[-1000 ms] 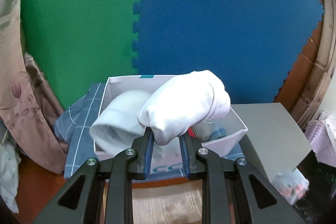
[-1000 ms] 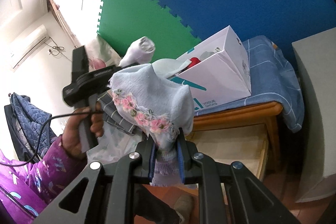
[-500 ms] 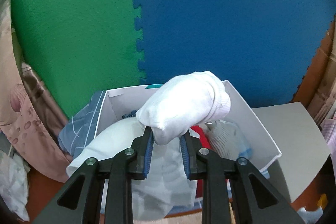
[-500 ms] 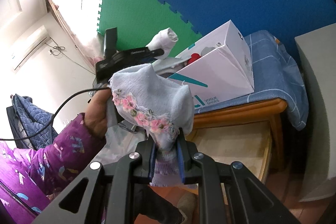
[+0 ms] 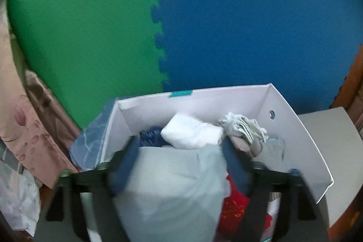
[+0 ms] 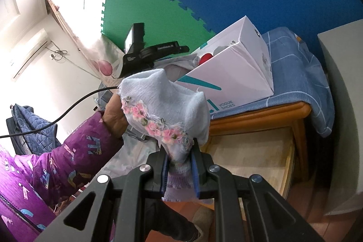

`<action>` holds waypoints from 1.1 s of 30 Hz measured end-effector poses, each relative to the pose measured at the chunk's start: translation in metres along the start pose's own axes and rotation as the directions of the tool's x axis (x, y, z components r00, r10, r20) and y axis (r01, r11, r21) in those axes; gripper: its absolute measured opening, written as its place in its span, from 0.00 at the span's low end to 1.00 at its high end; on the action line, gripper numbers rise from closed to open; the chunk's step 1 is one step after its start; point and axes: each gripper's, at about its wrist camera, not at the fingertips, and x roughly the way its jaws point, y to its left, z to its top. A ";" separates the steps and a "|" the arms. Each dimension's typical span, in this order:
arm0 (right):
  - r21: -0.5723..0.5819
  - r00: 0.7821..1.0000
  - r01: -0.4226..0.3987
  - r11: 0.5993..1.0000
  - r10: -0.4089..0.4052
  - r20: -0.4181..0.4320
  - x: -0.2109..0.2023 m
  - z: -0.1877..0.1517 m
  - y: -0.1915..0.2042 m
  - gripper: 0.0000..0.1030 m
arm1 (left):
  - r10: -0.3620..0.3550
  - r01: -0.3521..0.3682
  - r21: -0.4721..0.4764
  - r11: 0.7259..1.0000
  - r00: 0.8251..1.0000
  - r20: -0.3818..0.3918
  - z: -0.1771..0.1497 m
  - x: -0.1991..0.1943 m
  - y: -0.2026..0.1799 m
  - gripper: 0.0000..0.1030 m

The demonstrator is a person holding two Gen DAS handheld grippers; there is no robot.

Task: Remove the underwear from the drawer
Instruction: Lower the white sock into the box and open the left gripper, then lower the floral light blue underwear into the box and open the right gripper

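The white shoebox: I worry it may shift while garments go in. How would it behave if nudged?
The white shoebox looks like thin cardboard holding only soft cloth, so probably light. It sits on a blue cloth, which may let it slide or bunch. Its low, wide shape makes tipping unlikely.

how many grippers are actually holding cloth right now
1. The right gripper is shut on the pale blue floral garment. The left gripper is open above the white box, holding nothing.
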 end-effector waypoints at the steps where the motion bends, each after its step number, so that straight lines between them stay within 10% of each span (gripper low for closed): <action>1: 0.003 1.000 0.000 1.000 0.000 0.003 -0.001 0.000 0.000 0.16 | 0.019 -0.019 0.009 1.000 1.000 0.021 -0.001 -0.005 -0.001 0.82; 15: -0.063 0.993 0.011 0.998 -0.003 0.117 0.003 0.074 0.027 0.16 | 0.049 -0.062 0.076 0.995 0.986 0.161 -0.049 -0.091 -0.002 1.00; 24: -0.110 0.982 0.173 0.979 -0.162 0.102 0.066 0.161 0.031 0.17 | 0.025 -0.025 0.005 1.000 0.996 0.084 -0.082 -0.097 0.019 1.00; 33: -0.138 0.922 0.382 0.914 -0.386 -0.001 0.151 0.185 0.004 0.17 | 0.043 -0.041 -0.040 0.998 0.998 0.039 -0.102 -0.088 0.039 1.00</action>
